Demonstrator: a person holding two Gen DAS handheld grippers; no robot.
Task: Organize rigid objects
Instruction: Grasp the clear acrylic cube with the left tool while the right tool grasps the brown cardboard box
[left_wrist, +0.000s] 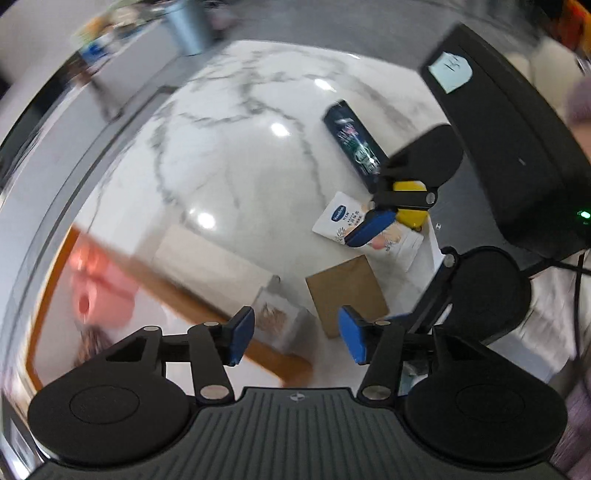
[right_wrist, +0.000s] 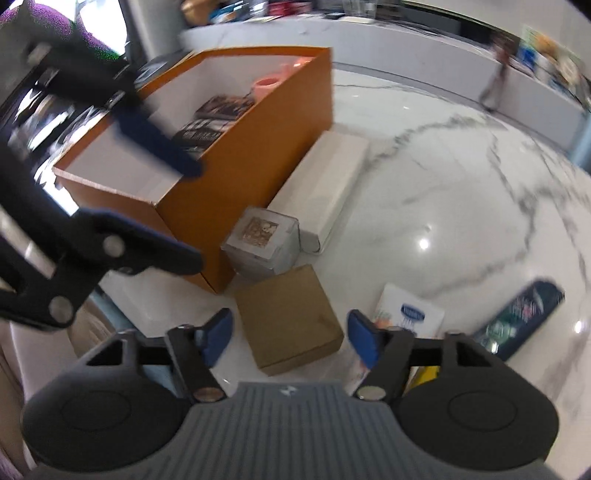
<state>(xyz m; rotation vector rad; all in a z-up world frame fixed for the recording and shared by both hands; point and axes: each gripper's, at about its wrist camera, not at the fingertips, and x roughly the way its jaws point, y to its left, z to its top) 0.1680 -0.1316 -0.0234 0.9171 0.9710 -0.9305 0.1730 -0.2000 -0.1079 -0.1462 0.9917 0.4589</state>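
An orange box (right_wrist: 258, 147) with white inside stands on the marble table and holds a pink cup (right_wrist: 266, 85) and dark booklets (right_wrist: 212, 122). Beside it lie a long white box (right_wrist: 325, 188), a clear cube box (right_wrist: 262, 240), a brown cardboard box (right_wrist: 291, 317), a white Vaseline pack (right_wrist: 410, 314) and a dark blue tube box (right_wrist: 521, 317). My right gripper (right_wrist: 290, 334) is open above the brown box. My left gripper (left_wrist: 295, 336) is open and empty above the orange box's corner (left_wrist: 280, 358) and the cube box (left_wrist: 277, 317). A yellow object (left_wrist: 410, 210) lies by the right gripper (left_wrist: 384, 214).
A large black case (left_wrist: 509, 147) with a pale note stands at the table's right side in the left wrist view. A grey cylinder (left_wrist: 186, 26) and clutter sit on a counter beyond. The marble table (right_wrist: 461, 221) extends far and right.
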